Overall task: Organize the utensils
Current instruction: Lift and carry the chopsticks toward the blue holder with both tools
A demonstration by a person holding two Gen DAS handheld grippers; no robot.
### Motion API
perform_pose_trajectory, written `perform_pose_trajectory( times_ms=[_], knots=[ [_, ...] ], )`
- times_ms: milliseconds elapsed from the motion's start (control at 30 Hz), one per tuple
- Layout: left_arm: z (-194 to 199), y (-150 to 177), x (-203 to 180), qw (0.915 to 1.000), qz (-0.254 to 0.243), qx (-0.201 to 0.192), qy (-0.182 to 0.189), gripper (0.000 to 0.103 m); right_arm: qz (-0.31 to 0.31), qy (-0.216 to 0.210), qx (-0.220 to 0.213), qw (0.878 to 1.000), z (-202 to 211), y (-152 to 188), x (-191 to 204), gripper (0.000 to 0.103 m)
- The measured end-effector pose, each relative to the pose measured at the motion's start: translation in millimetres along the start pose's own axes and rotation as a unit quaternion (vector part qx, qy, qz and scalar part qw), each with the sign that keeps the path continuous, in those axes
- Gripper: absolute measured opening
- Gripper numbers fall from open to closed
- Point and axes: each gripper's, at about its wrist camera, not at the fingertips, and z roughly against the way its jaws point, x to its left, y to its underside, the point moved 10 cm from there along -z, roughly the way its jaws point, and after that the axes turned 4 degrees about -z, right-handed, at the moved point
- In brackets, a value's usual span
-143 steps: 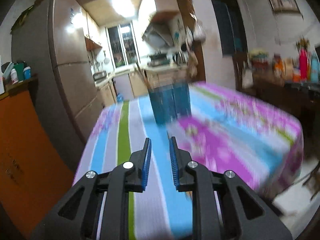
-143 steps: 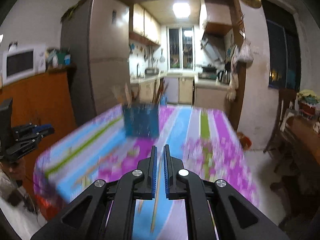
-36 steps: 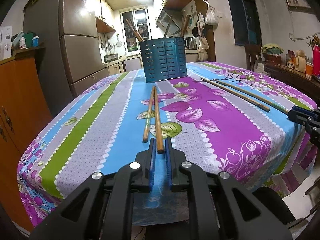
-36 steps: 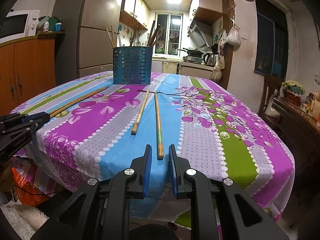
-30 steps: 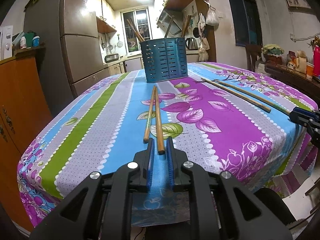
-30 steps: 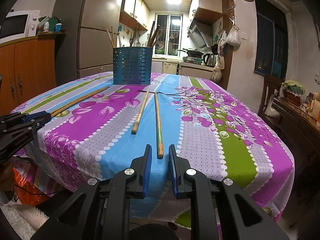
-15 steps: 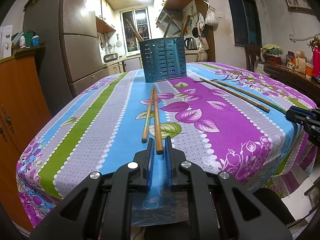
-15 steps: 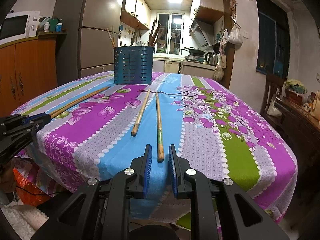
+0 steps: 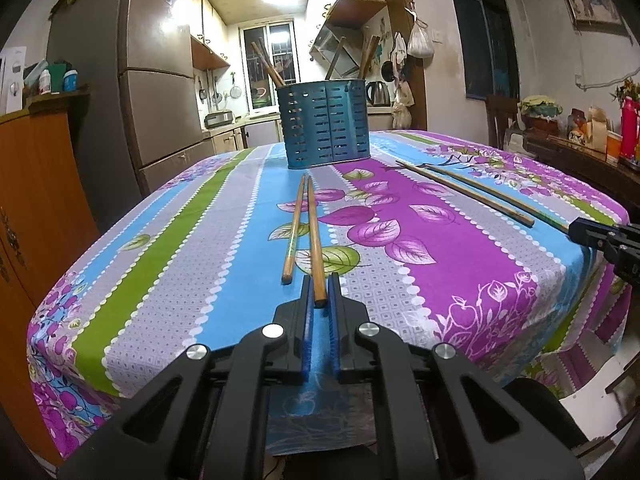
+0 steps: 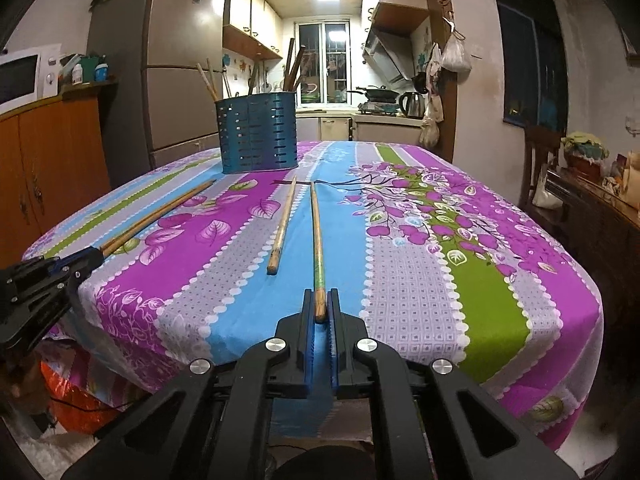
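Observation:
Two wooden chopsticks lie side by side on the striped floral tablecloth [image 9: 460,264]. My left gripper [image 9: 319,286] is shut on the near end of the right one, a plain chopstick [image 9: 313,232]; its mate [image 9: 294,228] lies free just left of it. In the right wrist view my right gripper [image 10: 320,298] is shut on the near end of a green-banded chopstick [image 10: 316,240], with another chopstick [image 10: 282,228] loose to its left. A blue slotted utensil holder [image 9: 326,124] [image 10: 258,136] stands upright at the far end with several sticks in it.
Each gripper shows in the other's view: the right gripper [image 9: 578,232] at the right table edge, the left gripper [image 10: 92,258] at the left. An orange cabinet [image 9: 36,184] and a fridge [image 9: 160,104] stand left; a dark side table [image 10: 600,216] stands right.
Both pairs of jaws narrowed onto the chopstick ends between them, the right one in the last half second. Neither hand shifted.

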Motion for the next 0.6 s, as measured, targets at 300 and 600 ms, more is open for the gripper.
perform_pose_trajectory(
  times_ms=[300,600],
  knots=[
    [29.9,-17.6,-4.6,0.9995,-0.010,-0.026,0.014,0.005,-0.004,-0.004,-0.021,1.000,28.2,-13.8,-1.1,0.007],
    [67.7,-55.7,3.1,0.9977,0.000,-0.064,0.022,0.005,0.014,-0.011,-0.082,0.996,72.0,-61.1,3.2,0.007]
  ],
)
